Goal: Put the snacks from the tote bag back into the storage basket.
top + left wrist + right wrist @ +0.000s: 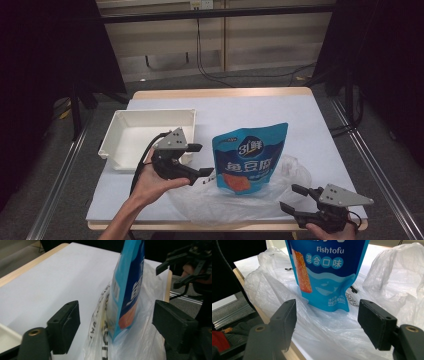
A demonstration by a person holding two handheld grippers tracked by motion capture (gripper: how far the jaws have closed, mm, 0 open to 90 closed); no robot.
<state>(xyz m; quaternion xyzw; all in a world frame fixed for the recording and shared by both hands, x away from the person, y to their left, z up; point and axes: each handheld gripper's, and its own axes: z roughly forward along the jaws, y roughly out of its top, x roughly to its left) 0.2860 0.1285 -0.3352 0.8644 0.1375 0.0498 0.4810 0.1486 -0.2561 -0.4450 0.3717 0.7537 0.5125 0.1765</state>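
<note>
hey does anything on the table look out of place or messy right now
Nothing is spilled or damaged. The one odd thing: the blue snack pouch stands upright on top of the crumpled clear plastic bag, not inside it, so its footing looks soft. Both the left gripper and the right gripper are open, holding nothing. The white tray is empty.

Glossy blue pouch (249, 157) on crinkled thin plastic bag (235, 202).

table (320, 125) w/ white cover — white tray (131, 134) left, plastic bag (280, 182) near front edge.
</note>
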